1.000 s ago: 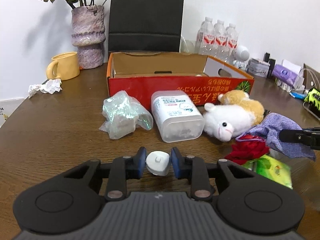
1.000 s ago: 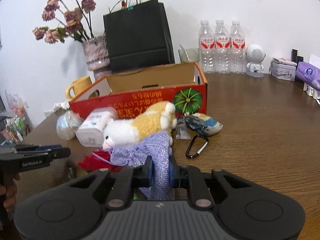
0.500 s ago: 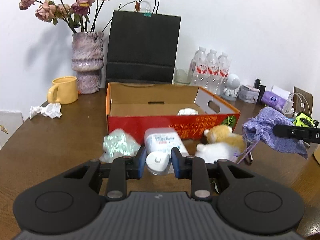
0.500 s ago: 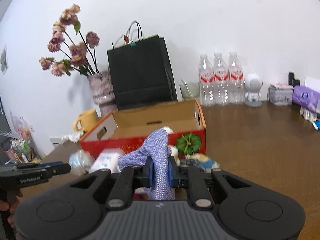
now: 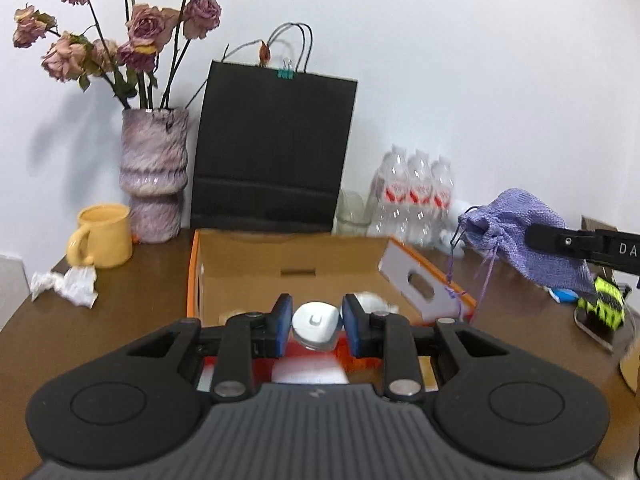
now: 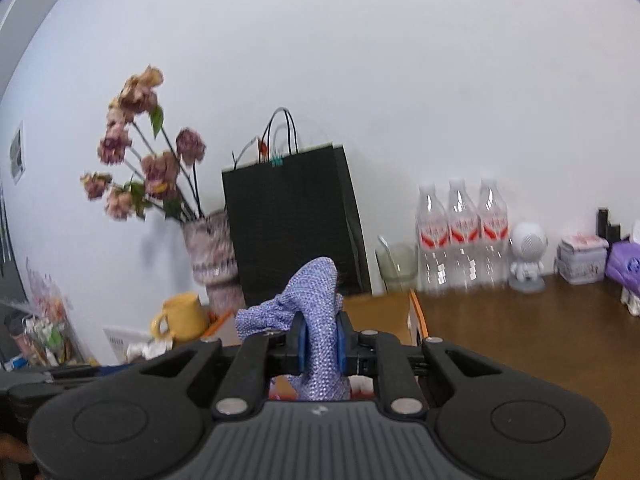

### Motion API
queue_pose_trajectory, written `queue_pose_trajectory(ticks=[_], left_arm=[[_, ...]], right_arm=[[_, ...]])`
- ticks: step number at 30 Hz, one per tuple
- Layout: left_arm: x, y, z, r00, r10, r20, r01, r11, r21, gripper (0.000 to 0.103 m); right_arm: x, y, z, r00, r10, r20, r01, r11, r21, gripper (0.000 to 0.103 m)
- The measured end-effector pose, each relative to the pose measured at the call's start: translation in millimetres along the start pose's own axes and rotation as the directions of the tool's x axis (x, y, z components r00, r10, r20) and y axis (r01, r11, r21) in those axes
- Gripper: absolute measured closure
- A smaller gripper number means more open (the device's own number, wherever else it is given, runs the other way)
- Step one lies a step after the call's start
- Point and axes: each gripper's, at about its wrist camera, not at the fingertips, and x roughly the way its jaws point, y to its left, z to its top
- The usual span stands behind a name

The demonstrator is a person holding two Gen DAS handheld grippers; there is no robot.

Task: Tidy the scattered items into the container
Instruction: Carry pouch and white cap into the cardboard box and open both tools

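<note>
Small white rounded plastic piece [image 5: 316, 325] held above near edge of open orange cardboard box [image 5: 296, 272], purple knit drawstring pouch [image 5: 524, 236] hanging in air right of box, cords dangling.

I see the box [image 5: 288, 268] on the table [image 5: 132, 312], the paper bag [image 5: 272, 152] behind it, the vase [image 5: 154, 176] and mug [image 5: 102, 236] left, the bottles [image 5: 416, 196] right

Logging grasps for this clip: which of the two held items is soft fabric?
The purple drawstring pouch in the right tool; the left tool pinches a small hard white plastic piece.
</note>
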Motion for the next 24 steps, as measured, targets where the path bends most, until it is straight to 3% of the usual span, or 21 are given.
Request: queue_pose_trajectory(ticks=[6,12,16,17,18,19,20,21,22,24], left_arm=[[54,11,20,1.0,0.015,0.012,-0.014,0.997,-0.072,0.075],[118,25,16,0.998,0.029,-0.059,-0.035,0.995,-0.099,0.075],[155,31,13,0.992,0.047,-0.118,-0.058,0.994,-0.094,0.075],[162,31,13,0.989,0.048,-0.137,-0.061,0.994,-0.089,0.067],[165,31,13,0.987,0.049,-0.151,-0.062,0.995,-0.083,0.055],[168,30,12,0.985,0.057,-0.162,-0.07,0.995,-0.075,0.017],[170,29,11,0.984,0.082,-0.16,-0.094,0.993,-0.067,0.0],[169,27,10,0.983,0.113,-0.145,-0.122,0.991,-0.056,0.0],[168,24,9,0.98,0.14,-0.145,-0.146,0.989,-0.036,0.0],[166,22,10,0.975,0.158,-0.156,-0.164,0.986,-0.022,0.0]], right_arm=[[59,-3,14,1.0,-0.001,-0.009,0.001,1.0,0.023,0.09],[137,-26,-5,0.991,-0.018,-0.13,0.024,0.999,0.048,0.09],[184,-42,-22,0.97,-0.028,-0.24,0.042,0.998,0.053,0.089],[193,-44,-26,0.964,-0.036,-0.263,0.05,0.998,0.047,0.088],[200,-45,-28,0.958,-0.041,-0.284,0.054,0.998,0.038,0.081],[207,-46,-30,0.95,-0.056,-0.309,0.067,0.997,0.024,0.061],[210,-45,-30,0.943,-0.067,-0.325,0.076,0.997,0.013,0.044],[212,-44,-31,0.938,-0.084,-0.336,0.089,0.996,-0.001,0.01],[211,-43,-31,0.938,-0.096,-0.334,0.096,0.995,-0.018,0.0],[206,-39,-31,0.943,-0.107,-0.315,0.098,0.994,-0.043,0.0]])
